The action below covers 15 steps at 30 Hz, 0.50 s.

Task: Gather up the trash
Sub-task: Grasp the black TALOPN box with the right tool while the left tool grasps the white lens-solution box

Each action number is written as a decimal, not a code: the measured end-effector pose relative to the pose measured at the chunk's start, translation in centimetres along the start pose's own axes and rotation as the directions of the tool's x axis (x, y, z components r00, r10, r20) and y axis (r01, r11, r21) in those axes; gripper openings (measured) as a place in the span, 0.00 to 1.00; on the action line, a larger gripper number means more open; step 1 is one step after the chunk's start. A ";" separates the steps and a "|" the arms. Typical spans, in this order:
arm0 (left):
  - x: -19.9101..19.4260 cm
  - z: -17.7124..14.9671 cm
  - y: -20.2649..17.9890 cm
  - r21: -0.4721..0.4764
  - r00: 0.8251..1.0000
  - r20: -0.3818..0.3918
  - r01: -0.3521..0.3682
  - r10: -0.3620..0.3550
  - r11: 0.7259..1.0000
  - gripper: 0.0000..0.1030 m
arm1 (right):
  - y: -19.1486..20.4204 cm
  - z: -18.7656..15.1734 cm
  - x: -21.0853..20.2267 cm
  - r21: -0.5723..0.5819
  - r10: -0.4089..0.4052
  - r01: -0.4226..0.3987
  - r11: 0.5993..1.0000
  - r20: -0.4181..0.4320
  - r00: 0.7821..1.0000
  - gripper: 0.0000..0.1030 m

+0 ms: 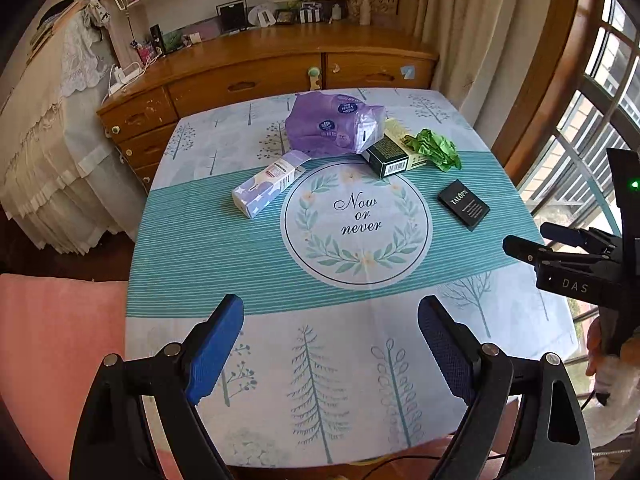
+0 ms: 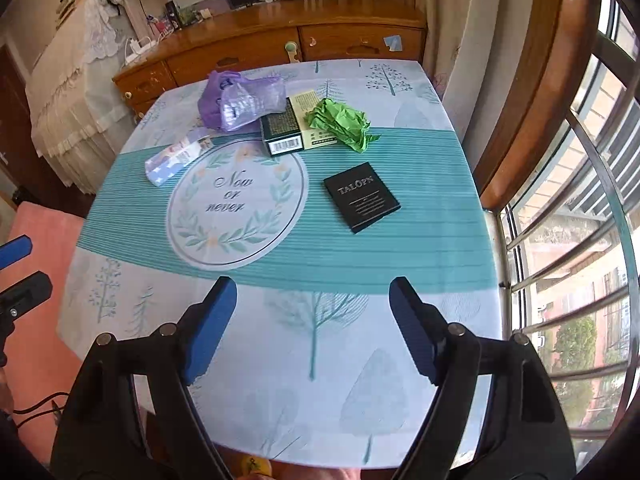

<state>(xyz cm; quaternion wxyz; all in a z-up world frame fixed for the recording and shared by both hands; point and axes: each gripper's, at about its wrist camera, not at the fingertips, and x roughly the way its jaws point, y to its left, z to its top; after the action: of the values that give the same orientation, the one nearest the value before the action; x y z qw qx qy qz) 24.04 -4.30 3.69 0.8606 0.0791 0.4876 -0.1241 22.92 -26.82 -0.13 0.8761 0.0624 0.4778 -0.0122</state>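
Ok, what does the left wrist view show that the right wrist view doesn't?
Only the left wrist view: the right claw from the side, and the purple bag's printed labels. Only the right wrist view: the window bars with buildings outside. Both: green paper, black card, both boxes, and open claws over the near tablecloth.

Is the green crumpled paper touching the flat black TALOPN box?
Apart. The right wrist view shows bare striped cloth between the green crumpled paper and the flat black TALOPN box.
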 end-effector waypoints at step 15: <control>12.2 8.3 -0.9 -0.096 0.991 -0.117 -0.071 0.059 0.993 0.87 | -2.6 7.8 15.2 -0.226 -0.010 -0.025 0.974 -0.153 0.988 0.74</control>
<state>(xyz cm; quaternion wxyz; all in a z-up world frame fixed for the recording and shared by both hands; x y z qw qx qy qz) 36.61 -8.98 -2.49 0.8379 0.0585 0.5385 -0.0667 37.43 -29.73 -8.95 0.8383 -0.0360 0.5416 0.0506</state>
